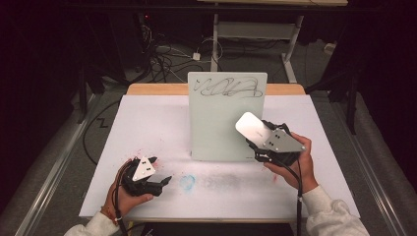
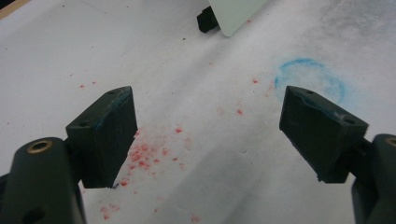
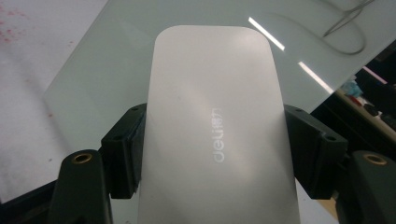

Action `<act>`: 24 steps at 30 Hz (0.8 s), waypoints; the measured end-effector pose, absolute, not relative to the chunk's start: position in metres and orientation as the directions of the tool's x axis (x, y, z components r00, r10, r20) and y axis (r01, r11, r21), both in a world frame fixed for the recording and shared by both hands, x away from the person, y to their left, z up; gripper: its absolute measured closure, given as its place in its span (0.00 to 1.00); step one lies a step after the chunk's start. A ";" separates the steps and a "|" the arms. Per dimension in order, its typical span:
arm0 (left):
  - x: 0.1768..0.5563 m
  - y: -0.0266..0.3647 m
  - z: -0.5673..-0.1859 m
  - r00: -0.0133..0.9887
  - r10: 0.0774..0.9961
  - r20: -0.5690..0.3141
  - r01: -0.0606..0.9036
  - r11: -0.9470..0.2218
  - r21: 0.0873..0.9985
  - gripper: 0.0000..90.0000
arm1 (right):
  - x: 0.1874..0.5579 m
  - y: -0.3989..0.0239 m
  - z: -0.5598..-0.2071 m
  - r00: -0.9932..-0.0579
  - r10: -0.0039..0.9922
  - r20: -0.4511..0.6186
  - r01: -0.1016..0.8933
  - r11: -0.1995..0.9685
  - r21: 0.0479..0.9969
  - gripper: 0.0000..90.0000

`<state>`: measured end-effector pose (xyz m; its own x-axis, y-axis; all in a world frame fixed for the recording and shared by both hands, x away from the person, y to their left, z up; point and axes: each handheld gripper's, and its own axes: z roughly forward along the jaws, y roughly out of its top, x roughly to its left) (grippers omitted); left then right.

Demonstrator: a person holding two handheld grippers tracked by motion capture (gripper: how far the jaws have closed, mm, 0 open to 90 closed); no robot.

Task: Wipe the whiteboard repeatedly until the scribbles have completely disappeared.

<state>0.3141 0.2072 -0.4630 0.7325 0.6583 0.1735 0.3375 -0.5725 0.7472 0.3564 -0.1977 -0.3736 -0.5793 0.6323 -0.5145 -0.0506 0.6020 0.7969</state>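
Nearest me, my left gripper (image 1: pixel 160 176) rests low over the white table cover (image 1: pixel 147 123), jaws spread wide with nothing between them; in the left gripper view they (image 2: pixel 205 135) frame a scatter of red crumbs (image 2: pixel 144 156) and, just past the far jaw, a faint blue ring (image 2: pixel 310 79) smudged on the cover. A grey smear (image 1: pixel 231 181) runs along the cover right of that ring.

Farther in and to the right, my right gripper (image 1: pixel 255 140) is clamped on a white Deli whiteboard eraser (image 1: pixel 252 128), one jaw on each long side; in the right gripper view the eraser (image 3: pixel 215 130) rises between the pads, logo facing the camera. It is held in front of the lower right part of the upright whiteboard (image 1: pixel 216 118); I cannot tell whether they touch.

Along the board's top edge runs a black scribble (image 1: pixel 228 88). Behind it, the table's wooden edge (image 1: pixel 157 89).
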 end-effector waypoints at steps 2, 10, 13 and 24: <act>0.314 0.208 -0.463 0.731 0.660 0.173 0.341 -0.572 0.746 0.21 | 0.359 -0.197 -0.368 -0.550 0.644 -0.531 -0.065 0.601 0.797 0.34; 0.314 0.209 -0.463 0.731 0.660 0.175 0.336 -0.571 0.749 0.21 | 0.372 -0.195 -0.348 -0.488 0.671 -0.558 -0.083 0.601 0.795 0.34; 0.314 0.210 -0.463 0.729 0.664 0.168 0.339 -0.563 0.754 0.21 | 0.375 -0.192 -0.343 -0.467 0.669 -0.578 -0.096 0.612 0.785 0.34; 0.312 0.209 -0.462 0.732 0.657 0.180 0.333 -0.575 0.747 0.21 | 0.387 -0.186 -0.332 -0.369 0.679 -0.635 -0.115 0.644 0.756 0.34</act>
<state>0.3116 0.2087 -0.4624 0.7322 0.6570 0.1798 0.3328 -0.5755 0.7470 0.3867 -0.1856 -0.3322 -0.3695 0.6789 -0.6345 -0.1149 0.6442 0.7562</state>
